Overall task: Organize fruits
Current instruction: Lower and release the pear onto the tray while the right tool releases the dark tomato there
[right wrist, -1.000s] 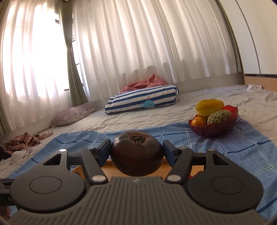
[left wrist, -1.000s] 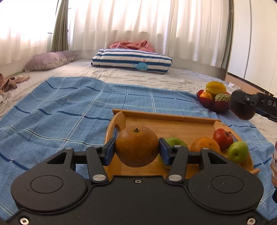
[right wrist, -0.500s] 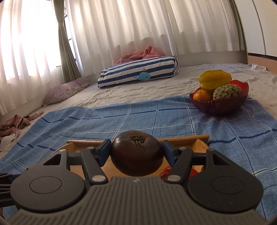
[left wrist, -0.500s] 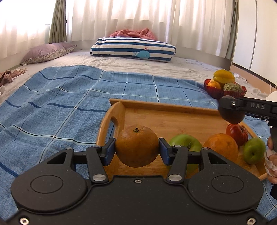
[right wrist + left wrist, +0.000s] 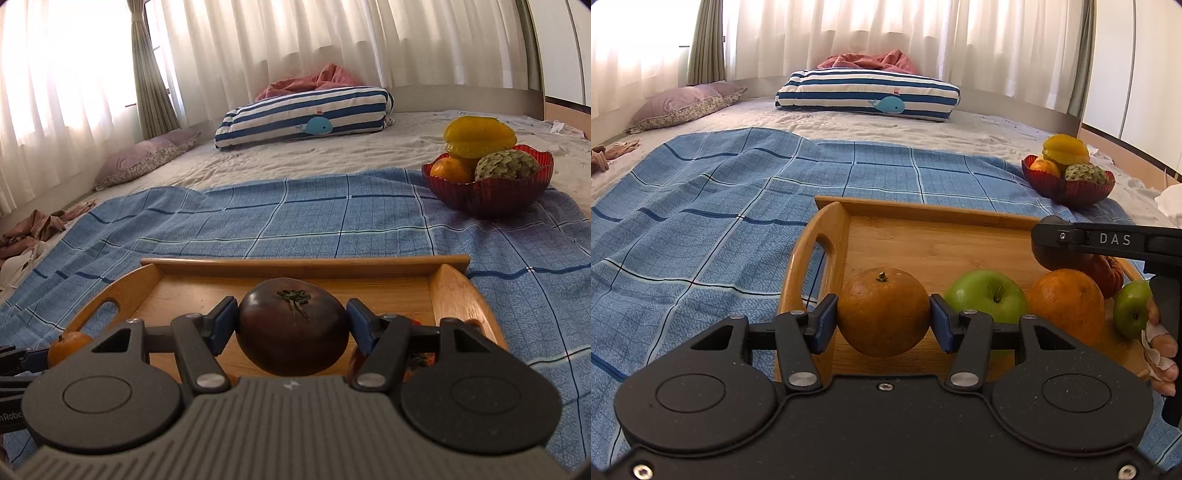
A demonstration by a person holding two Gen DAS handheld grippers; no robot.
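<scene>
Wooden tray (image 5: 827, 236): far half of floor bare, open from above. Near right part crowded: green apple (image 5: 986, 295), orange (image 5: 1067, 299), red tomato (image 5: 1108, 271), small green apple (image 5: 1132, 308). Raised rim and handle ends bound sides. Blue checked cloth (image 5: 701, 229) left of tray unobstructed. Red fruit bowl (image 5: 487, 192) stands far right.

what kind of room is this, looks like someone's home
Most likely a bedroom at home: a striped pillow and a purple pillow lie on bedding, with sheer curtains over the window behind.

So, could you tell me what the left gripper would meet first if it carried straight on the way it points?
Probably the bare floor of the wooden tray. The left gripper, shut on a brownish orange, tilts down toward that open patch, left of the green apple; depth is uncertain.
</scene>
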